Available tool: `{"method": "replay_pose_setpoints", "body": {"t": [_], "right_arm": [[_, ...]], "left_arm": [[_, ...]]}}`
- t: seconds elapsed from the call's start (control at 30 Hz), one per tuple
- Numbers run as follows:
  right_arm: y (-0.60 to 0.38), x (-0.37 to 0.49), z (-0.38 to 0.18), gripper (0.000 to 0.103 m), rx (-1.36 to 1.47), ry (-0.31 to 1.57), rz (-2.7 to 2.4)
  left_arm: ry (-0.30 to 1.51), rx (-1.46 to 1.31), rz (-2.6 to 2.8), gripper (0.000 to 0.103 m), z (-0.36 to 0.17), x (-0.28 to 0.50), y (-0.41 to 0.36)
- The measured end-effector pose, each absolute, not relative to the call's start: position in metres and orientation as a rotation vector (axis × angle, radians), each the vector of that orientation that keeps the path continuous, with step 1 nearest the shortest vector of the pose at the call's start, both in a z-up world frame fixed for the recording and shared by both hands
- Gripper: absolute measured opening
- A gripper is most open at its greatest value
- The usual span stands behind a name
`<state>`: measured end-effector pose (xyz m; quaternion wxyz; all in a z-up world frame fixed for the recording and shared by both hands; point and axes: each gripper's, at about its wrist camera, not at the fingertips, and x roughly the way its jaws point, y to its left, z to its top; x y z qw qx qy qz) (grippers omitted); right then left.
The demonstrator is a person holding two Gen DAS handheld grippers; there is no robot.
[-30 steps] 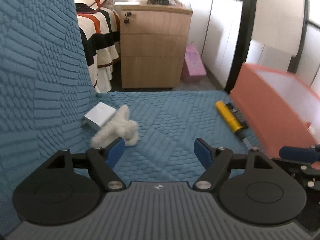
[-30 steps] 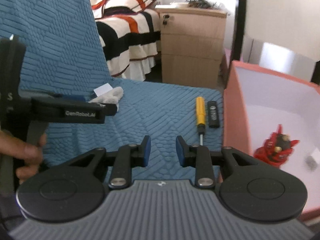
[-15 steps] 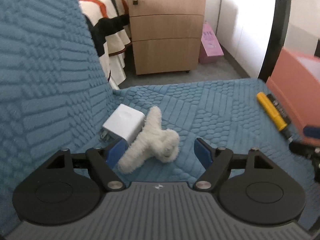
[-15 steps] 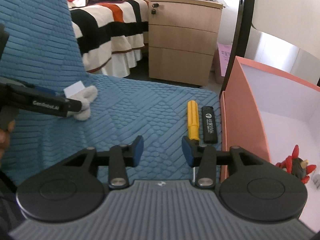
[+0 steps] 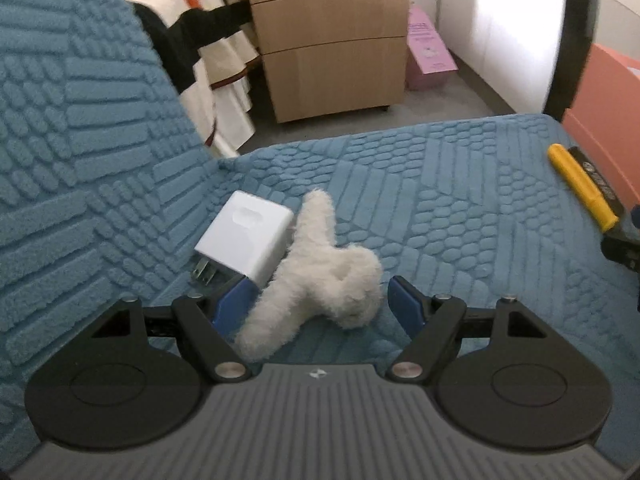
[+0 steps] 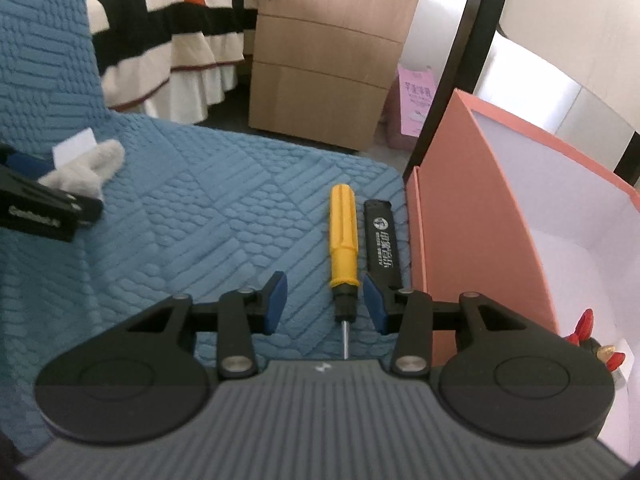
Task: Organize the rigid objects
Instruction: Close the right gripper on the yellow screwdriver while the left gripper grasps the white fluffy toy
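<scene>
Both tools share one build. The left gripper [image 5: 316, 300] has a grey ribbed body with a small white emblem at its front edge, flanked by two round matte-black discs, each embossed with a faint circle. Angular black link arms run forward from the discs, pinned with silver screws (two large ones near the body, smaller ones farther out), and end in blue pads [image 5: 404, 300] that line the jaws. The right gripper [image 6: 324, 300] looks the same, with blue pads [image 6: 276, 300]. Seen from the right wrist camera, the left tool's black side carries white lettering, too blurred to read.
</scene>
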<state>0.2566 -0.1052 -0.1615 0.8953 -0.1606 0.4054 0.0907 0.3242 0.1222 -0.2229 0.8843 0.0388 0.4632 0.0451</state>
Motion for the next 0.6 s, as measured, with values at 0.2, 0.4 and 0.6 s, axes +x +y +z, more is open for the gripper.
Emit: {"method": "replay_pose_setpoints", "body": {"t": [0.2,0.4,0.6], "right_arm": [[-0.109,0.266,-0.170,0.044,-0.290,0.907,0.180],[-0.108,0.265,-0.175,0.044,-0.291,0.907,0.182],[-0.112,0.265,-0.174,0.018,-0.276,0.901,0.185]], "left_arm": [[0.966,0.022,0.115,0.079,-0.227,0.327,0.130],[0.969,0.001,0.108,0.070,-0.230,0.326,0.128],[0.969,-0.026,0.129,0.065,-0.227,0.323,0.127]]}}
